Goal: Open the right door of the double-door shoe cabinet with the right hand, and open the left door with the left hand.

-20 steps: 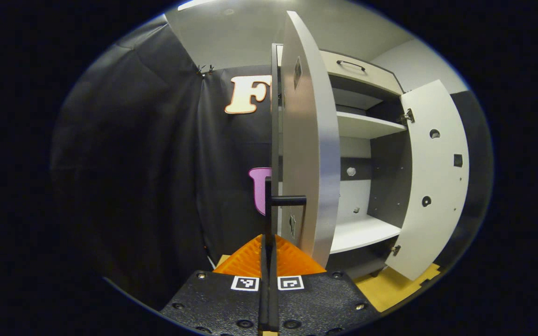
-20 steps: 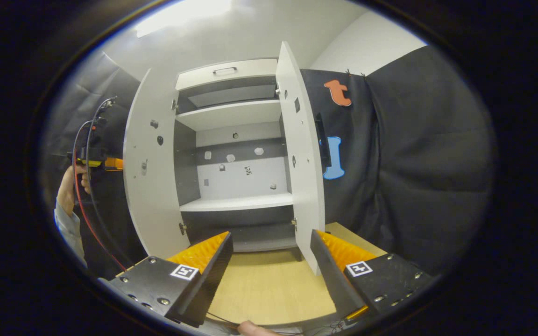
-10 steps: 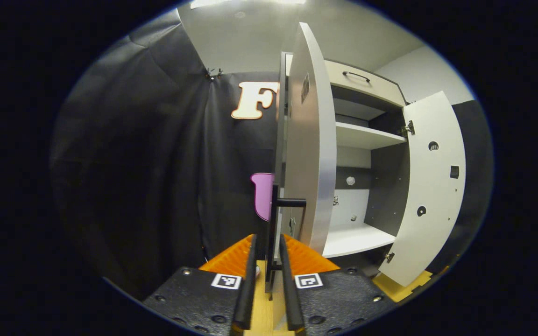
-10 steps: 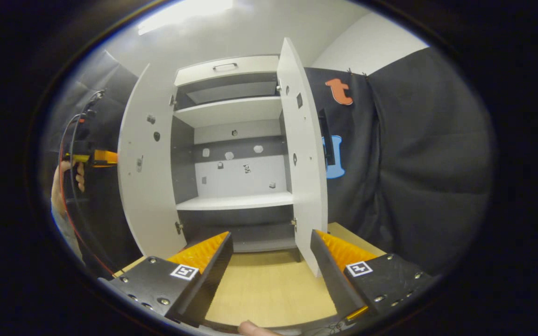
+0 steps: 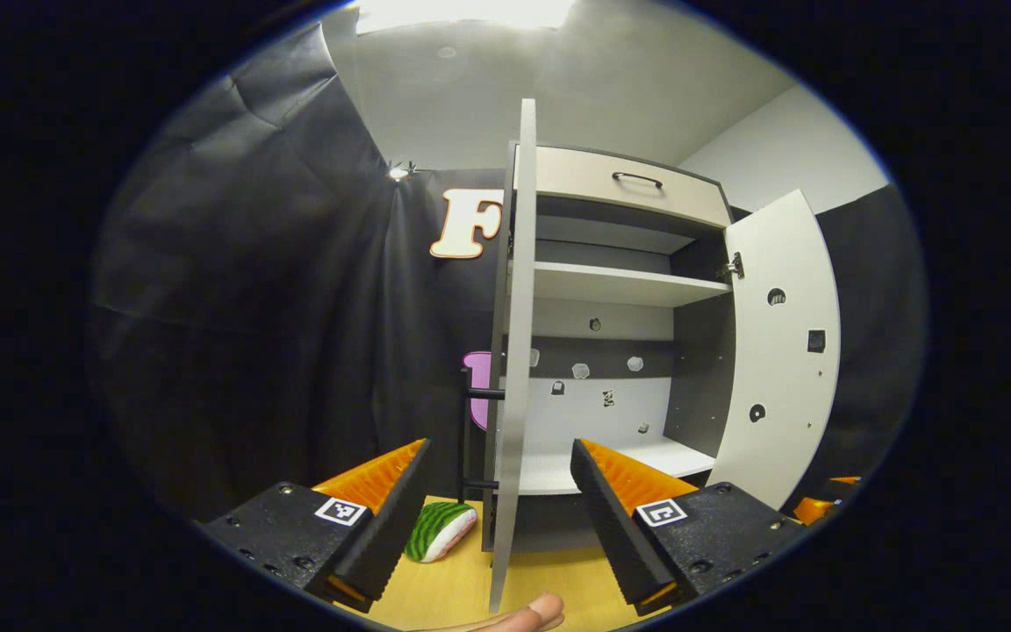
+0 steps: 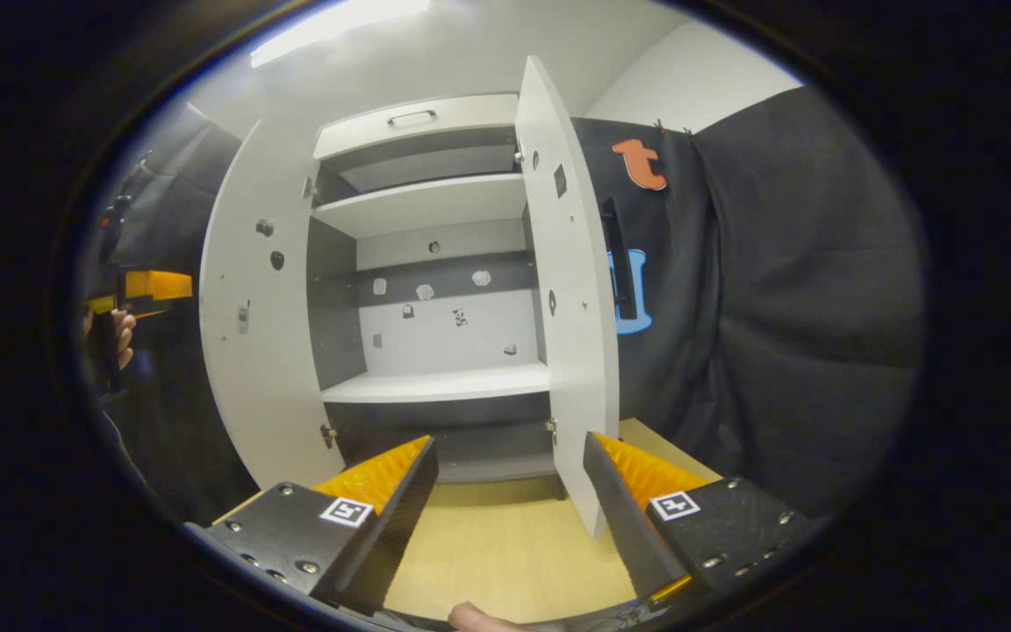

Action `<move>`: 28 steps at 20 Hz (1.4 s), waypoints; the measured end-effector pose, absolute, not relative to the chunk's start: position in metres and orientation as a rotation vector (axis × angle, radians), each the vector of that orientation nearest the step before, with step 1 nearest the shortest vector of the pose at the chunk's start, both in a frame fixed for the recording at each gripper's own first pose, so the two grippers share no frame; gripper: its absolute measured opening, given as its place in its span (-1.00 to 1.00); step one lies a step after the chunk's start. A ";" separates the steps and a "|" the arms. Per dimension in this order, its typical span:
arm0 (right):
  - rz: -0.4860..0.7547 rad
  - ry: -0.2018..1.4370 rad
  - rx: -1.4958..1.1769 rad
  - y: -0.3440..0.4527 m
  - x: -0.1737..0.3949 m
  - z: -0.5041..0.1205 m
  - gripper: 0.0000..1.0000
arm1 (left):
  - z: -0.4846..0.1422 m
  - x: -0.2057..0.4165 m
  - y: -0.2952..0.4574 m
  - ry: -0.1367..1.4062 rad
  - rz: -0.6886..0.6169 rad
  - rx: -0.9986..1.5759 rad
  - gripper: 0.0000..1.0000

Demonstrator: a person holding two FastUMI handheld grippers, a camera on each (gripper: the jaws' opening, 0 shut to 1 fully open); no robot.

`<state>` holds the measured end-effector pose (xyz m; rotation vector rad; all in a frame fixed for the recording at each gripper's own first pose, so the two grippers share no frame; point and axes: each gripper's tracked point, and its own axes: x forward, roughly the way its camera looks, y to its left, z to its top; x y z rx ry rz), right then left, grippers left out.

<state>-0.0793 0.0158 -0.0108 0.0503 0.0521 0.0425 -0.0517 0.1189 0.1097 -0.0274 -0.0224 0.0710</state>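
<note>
Both cabinet doors standing swung wide: left door (image 5: 512, 351) edge-on to left gripper (image 5: 498, 518), right door (image 6: 571, 290) just beyond right gripper (image 6: 510, 513). Both grippers gaping open, gripping nothing. Shelves (image 6: 435, 383) showing bare. Task looking essentially finished.

Pale wooden floor (image 5: 462, 588) under the shoe cabinet (image 5: 620, 184), a watermelon-slice toy (image 5: 440, 531) beside it.

Shoe cabinet (image 6: 435, 386), white with grey interior and bare shelves, both doors swung wide — left door (image 6: 247, 307), right door (image 6: 571, 290) — with the right gripper (image 6: 510, 509) spread apart and holding nothing before it, above a wooden floor (image 6: 505, 553).
</note>
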 end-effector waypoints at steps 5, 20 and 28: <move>0.059 0.021 0.055 0.022 -0.076 0.014 0.97 | 0.088 -0.066 0.075 0.009 0.064 0.014 0.86; 0.036 -0.037 -0.010 0.023 -0.125 0.004 0.97 | -0.026 -0.091 -0.008 0.073 -0.037 -0.024 0.87; 0.049 -0.118 -0.002 0.028 -0.149 0.026 0.97 | -0.002 -0.100 -0.003 0.004 -0.020 -0.008 0.92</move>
